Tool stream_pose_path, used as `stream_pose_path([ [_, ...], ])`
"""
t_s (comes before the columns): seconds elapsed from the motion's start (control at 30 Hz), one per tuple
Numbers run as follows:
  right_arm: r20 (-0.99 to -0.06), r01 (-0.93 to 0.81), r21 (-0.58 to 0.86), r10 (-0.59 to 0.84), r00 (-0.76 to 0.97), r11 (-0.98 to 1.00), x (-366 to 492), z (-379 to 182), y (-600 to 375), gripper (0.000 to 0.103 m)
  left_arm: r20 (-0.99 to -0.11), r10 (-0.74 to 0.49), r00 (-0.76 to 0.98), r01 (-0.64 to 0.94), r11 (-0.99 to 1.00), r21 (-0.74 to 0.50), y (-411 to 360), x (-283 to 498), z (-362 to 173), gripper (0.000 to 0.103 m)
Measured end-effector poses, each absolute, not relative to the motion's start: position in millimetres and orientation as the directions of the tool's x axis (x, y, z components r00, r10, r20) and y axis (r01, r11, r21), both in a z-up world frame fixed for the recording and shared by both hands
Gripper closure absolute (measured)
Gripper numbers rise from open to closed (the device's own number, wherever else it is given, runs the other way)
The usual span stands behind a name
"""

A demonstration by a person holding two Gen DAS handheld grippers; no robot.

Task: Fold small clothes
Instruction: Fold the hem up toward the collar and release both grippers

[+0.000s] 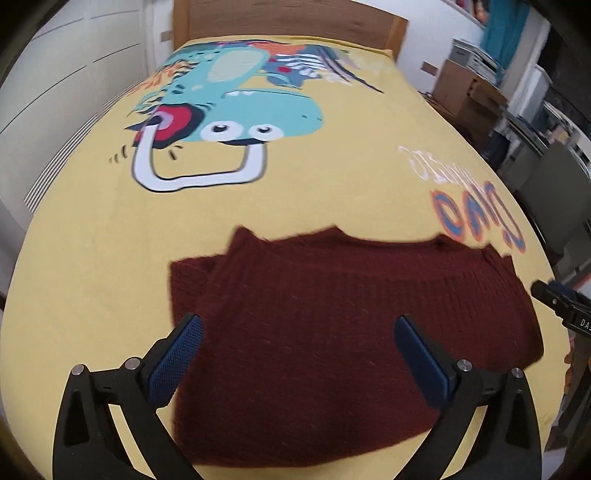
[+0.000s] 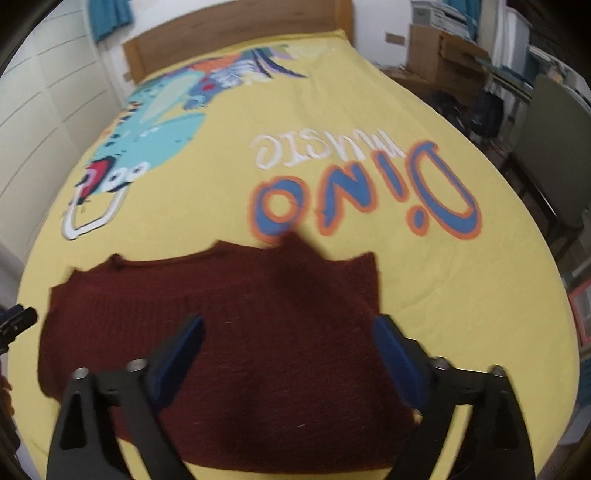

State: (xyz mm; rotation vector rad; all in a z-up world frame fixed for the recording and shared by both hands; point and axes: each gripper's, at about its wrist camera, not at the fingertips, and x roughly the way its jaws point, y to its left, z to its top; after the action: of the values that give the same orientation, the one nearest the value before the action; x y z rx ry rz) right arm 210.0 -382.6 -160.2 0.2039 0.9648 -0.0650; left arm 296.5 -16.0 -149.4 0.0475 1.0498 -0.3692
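Note:
A dark red knitted sweater (image 1: 332,314) lies folded on the yellow bedspread (image 1: 295,195), near its front edge. My left gripper (image 1: 297,332) hovers over the sweater's left half, jaws wide apart, blue pads (image 1: 181,354) clear of the cloth. In the right wrist view the same sweater (image 2: 229,295) spreads below my right gripper (image 2: 288,328), which also stands open above its right half with nothing between its fingers. The right gripper's black body (image 1: 561,306) shows at the right edge of the left wrist view, and the left gripper's body (image 2: 14,321) at the left edge of the right wrist view.
The bedspread carries a teal dinosaur print (image 1: 236,99) and blue "Dino" lettering (image 2: 362,195). A wooden headboard (image 1: 288,18) closes the far end. White cupboard doors (image 1: 55,74) stand at the left, cardboard boxes and shelves (image 1: 469,85) at the right of the bed.

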Motion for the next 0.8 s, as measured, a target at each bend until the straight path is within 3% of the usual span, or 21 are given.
stream_pose_path([
  [0.17,-0.817,0.064,0.112,0.056,0.574,0.992,193,-175,-341,0.000,-0.833,-0.279,0.478,0.374,0.923,-0.094,-38,267,-169,0.001],
  [0.43,-0.843,0.024,0.013,-0.002,0.538,1.000,164,-235,-296,0.000,-0.885,-0.189,0.426,0.373,0.928,-0.019,-40,252,-231,0.001],
  [0.8,-0.851,0.122,0.024,-0.044,0.523,0.992,160,-245,-356,0.000,-0.880,-0.146,0.452,0.325,0.946,0.010,5,261,-235,0.001],
])
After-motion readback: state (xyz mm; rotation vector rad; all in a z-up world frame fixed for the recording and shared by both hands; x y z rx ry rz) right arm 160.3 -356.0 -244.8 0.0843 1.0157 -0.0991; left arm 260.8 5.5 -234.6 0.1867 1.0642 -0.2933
